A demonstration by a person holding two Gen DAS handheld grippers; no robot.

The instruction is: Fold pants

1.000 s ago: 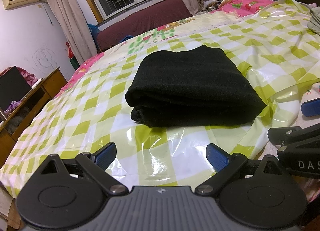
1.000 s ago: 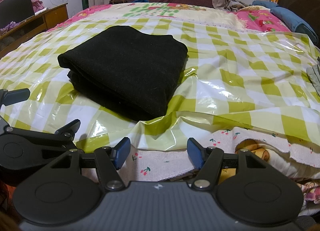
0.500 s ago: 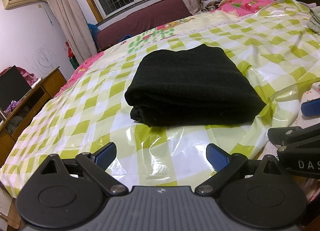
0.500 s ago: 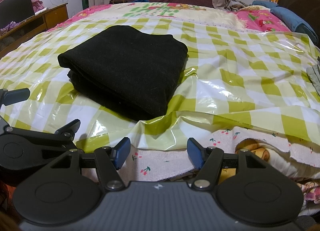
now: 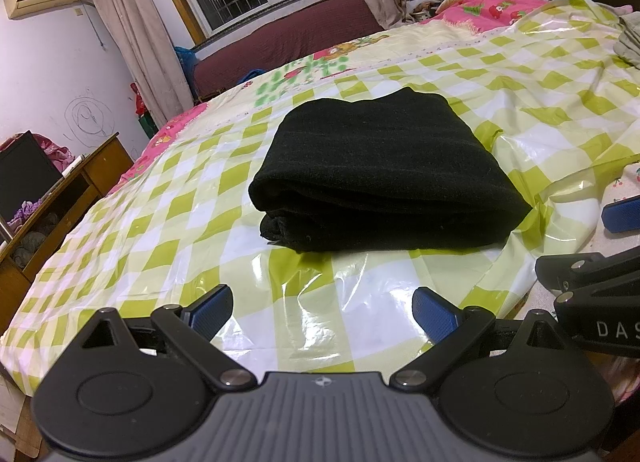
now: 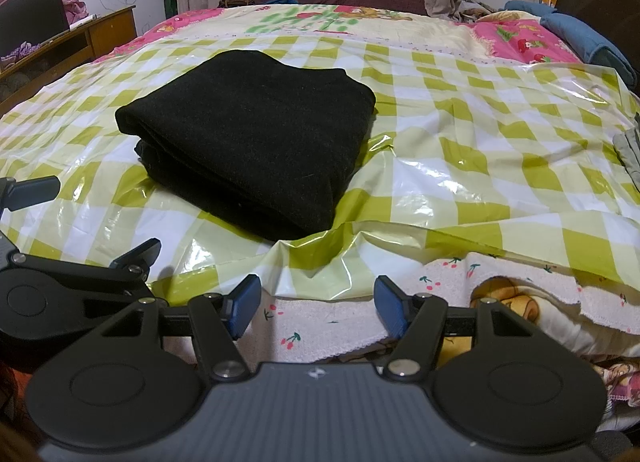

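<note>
Black pants [image 5: 384, 173] lie folded on the checkered sheet [image 5: 160, 229]; both grippers' jaws apart.

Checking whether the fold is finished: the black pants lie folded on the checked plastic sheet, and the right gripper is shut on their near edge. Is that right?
Not quite. The black pants do lie folded on the checked plastic sheet, but the right gripper is not shut on them: its jaws stand open and empty, short of the pants. The right wrist view shows it.
</note>
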